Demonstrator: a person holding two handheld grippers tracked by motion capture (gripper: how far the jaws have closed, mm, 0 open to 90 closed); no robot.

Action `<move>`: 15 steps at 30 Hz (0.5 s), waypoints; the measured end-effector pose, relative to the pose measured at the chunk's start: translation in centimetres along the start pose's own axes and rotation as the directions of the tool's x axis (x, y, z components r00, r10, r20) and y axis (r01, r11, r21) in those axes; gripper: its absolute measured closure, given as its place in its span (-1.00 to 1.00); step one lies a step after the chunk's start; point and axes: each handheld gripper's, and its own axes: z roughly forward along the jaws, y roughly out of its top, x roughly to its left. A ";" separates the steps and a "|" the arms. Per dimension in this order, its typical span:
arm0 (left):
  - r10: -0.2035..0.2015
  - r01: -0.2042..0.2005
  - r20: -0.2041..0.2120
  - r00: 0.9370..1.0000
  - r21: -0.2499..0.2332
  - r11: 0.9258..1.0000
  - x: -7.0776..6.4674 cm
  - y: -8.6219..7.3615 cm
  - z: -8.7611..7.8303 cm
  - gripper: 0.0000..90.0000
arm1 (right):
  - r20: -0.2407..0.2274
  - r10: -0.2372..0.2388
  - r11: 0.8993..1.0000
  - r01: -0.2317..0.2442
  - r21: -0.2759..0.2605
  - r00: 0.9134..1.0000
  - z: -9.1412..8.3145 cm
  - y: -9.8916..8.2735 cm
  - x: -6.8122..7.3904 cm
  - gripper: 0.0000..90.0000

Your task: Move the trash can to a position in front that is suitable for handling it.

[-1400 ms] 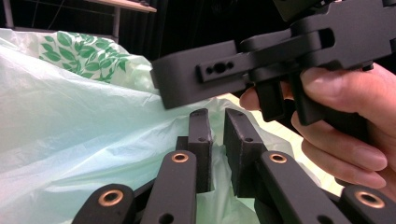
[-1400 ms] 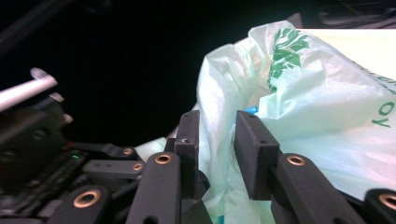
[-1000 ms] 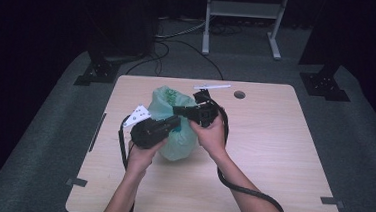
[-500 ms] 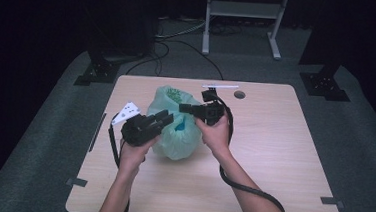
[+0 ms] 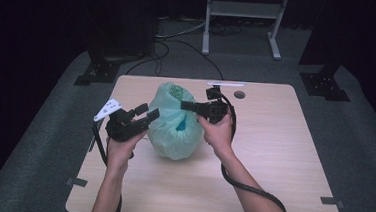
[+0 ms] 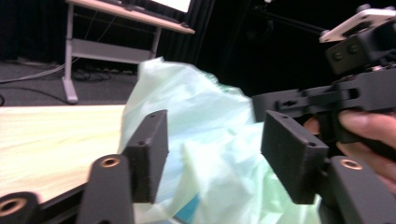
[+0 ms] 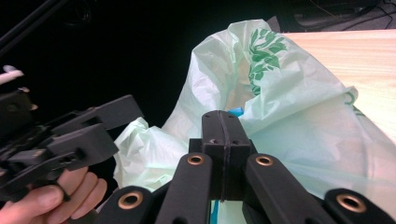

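High view: the green plastic bag (image 5: 177,123) stands mid-bench (image 5: 282,157); the left gripper (image 5: 144,114), at its 9 o'clock, has just been opening. Left gripper view: its jaws are apart, the film loose between them; re-grip the rim. Right gripper view: the right gripper (image 7: 223,135) is closed on the rim; hold steady.

The bag (image 5: 175,122) was thin, pale green plastic with a dark green leaf print near its top. It stood crumpled near the middle of the table, its mouth open upward, and something blue showed inside it.
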 end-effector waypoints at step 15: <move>-0.032 0.032 -0.026 0.999 -0.009 0.999 0.6 0.2 -0.4 -0.39 | -0.025 0.010 0.999 -0.011 -0.047 1.000 -1.8 1.0 0.6 1.00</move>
